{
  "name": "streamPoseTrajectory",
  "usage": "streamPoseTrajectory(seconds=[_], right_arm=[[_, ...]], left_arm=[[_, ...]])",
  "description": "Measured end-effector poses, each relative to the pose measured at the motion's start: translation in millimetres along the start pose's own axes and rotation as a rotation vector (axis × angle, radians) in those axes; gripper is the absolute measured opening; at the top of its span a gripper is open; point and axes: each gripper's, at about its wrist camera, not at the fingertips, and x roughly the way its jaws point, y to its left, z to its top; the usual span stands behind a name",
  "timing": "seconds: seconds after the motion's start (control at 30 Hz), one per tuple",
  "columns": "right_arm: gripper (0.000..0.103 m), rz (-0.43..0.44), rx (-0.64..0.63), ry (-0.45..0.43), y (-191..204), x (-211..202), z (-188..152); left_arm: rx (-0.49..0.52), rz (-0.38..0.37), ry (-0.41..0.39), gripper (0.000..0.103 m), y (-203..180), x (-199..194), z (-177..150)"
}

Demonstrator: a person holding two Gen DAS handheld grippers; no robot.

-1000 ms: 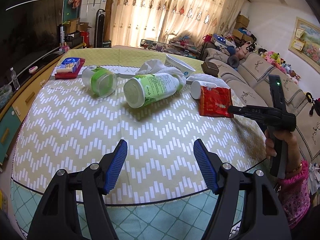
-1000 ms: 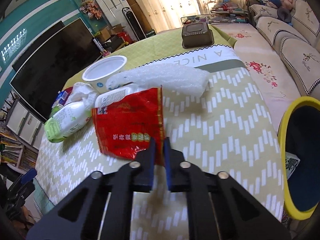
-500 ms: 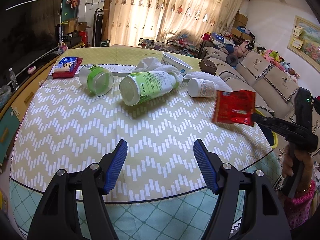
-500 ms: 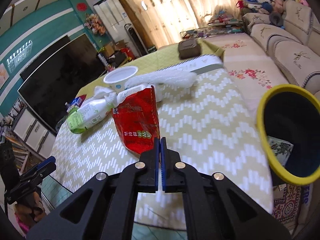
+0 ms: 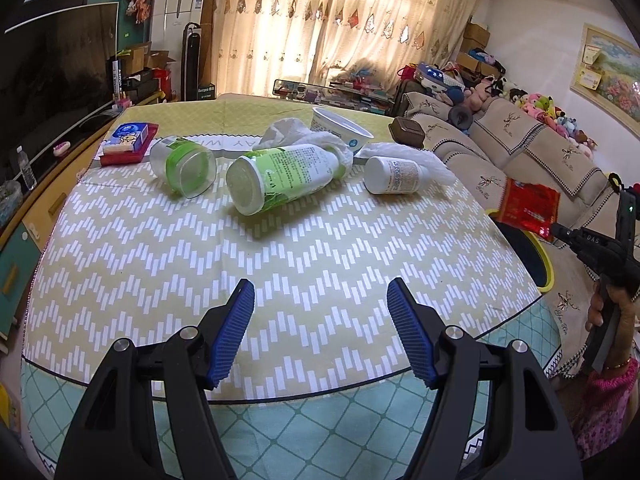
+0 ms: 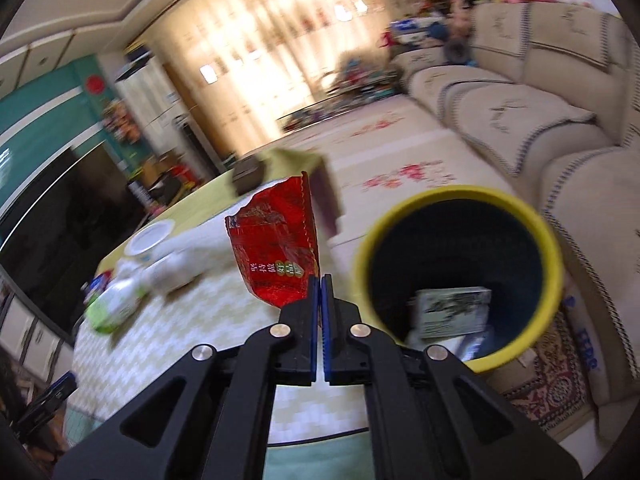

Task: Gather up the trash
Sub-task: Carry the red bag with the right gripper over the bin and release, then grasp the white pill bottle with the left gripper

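Observation:
My right gripper is shut on a red snack wrapper and holds it in the air beside the table's right edge, close to the yellow-rimmed trash bin. The wrapper and right gripper also show in the left wrist view, above the bin. My left gripper is open and empty over the table's near edge. On the table lie a large green-and-white bottle, a green-lidded jar, a small white bottle, crumpled tissue, bubble wrap and a white cup.
The round table has a yellow-green zigzag cloth. A red-and-blue tissue pack sits at its far left, a brown box at its far right. The bin holds a box. A beige sofa stands to the right.
My right gripper has carried the red wrapper off the table to the right, up to the bin's rim. My left gripper has stayed open in place.

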Motion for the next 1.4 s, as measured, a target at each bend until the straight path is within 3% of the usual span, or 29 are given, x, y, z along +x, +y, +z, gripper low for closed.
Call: streamPoseTrajectory(seconds=[0.17, 0.5, 0.63, 0.83, 0.97, 1.13, 1.4], right_arm=[[0.002, -0.13, 0.046, -0.014, -39.5, 9.4, 5.5], [0.004, -0.274, 0.088, 0.054, -77.3, 46.2, -8.5], [0.025, -0.273, 0.111, 0.05, -80.0, 49.6, -11.8], [0.031, -0.259, 0.1, 0.03, -71.4, 45.3, -12.8], [0.033, -0.237, 0.1, 0.027, -68.9, 43.3, -13.6], [0.035, -0.216, 0.122, 0.038, -73.1, 44.4, -15.8], [0.037, -0.191, 0.161, 0.042, -88.5, 45.0, -17.3]], left_arm=[[0.003, -0.011, 0.017, 0.068, -3.7, 5.4, -0.7], [0.02, -0.024, 0.043, 0.068, -12.4, 15.5, -1.5], [0.022, -0.048, 0.057, 0.072, -17.1, 20.9, -0.1], [0.032, -0.065, 0.084, 0.093, -40.7, 36.5, 14.4], [0.007, -0.041, 0.095, 0.094, -66.0, 59.3, 40.5], [0.039, 0.076, 0.074, 0.096, -110.3, 103.1, 73.5], [0.013, 0.181, 0.095, 0.096, -135.6, 161.8, 98.3]])
